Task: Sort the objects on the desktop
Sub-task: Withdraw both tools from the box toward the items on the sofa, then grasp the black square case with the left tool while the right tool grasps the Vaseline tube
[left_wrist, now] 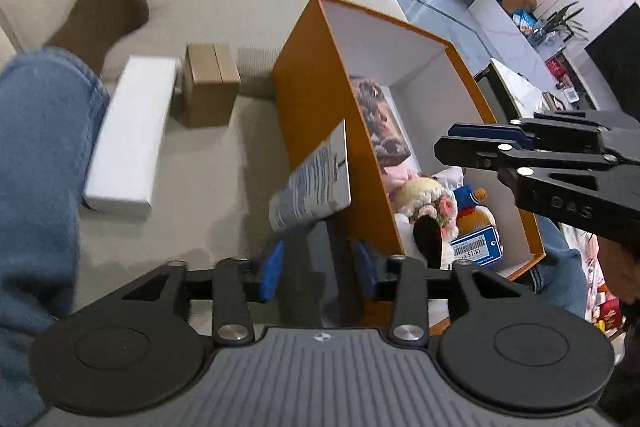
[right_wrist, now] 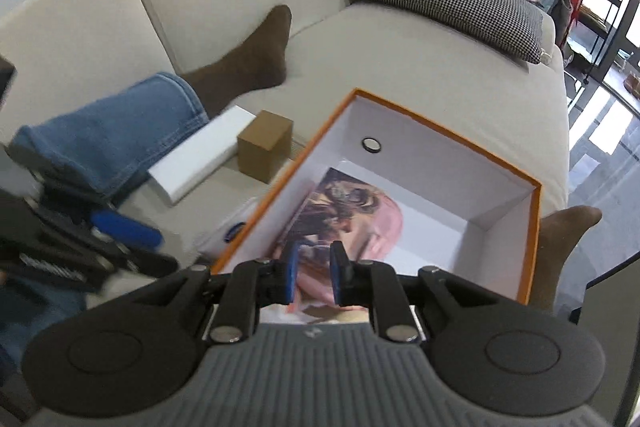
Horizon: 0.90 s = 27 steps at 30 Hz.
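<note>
**Both grippers at the orange box on the sofa**

Left wrist view: the left gripper (left_wrist: 318,269) stands with its blue pads spread, just outside the near wall of the orange box (left_wrist: 316,99). A silver-backed flat packet (left_wrist: 316,183) leans against that wall, free of the pads. Inside the box lie a printed picture card (left_wrist: 386,119), a knitted doll (left_wrist: 424,203) and a blue price tag (left_wrist: 476,249). Left of the box sit a brown carton (left_wrist: 208,87) and a long white box (left_wrist: 128,131). The right gripper (left_wrist: 456,143) hovers over the box's right side.

Right wrist view: the right gripper's (right_wrist: 316,277) pads stand slightly parted, nothing between them, above the box's near end and the picture card (right_wrist: 352,211).
</note>
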Tool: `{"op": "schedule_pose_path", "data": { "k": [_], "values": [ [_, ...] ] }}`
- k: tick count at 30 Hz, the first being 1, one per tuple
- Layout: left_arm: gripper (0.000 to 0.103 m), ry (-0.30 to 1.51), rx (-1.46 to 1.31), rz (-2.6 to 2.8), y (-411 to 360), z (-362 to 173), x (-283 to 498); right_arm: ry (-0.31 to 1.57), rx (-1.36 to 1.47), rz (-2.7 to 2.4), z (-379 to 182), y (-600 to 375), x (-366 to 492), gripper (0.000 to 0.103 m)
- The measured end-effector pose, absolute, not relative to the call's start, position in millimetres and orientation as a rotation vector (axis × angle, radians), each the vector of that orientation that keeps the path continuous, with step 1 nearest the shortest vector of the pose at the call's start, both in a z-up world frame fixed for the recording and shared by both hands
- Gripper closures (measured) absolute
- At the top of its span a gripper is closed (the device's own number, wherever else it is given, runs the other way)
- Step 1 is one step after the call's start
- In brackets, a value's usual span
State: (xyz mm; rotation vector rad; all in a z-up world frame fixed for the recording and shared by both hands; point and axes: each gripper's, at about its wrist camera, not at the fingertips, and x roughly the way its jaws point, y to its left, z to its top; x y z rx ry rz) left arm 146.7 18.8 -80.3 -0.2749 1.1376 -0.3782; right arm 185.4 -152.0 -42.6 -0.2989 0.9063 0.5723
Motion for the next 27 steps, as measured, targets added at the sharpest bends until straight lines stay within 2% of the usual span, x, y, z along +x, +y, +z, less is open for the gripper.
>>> {"op": "schedule_pose_path", "data": {
  "k": [10, 21, 27],
  "values": [
    [0.055, 1.189, -0.330, -0.389, 15, -108, 148, 0.914, -0.168, 0.557, -44, -162, 169, 0.084],
    [0.069, 1.158, -0.354, -0.282, 52, -97, 133, 0.874, -0.190, 0.569, -40, -148, 166, 0.084],
    [0.069, 1.144, -0.377, -0.234, 71, -91, 132, 0.851, -0.229, 0.612, -36, -135, 158, 0.084]
  ]
}}
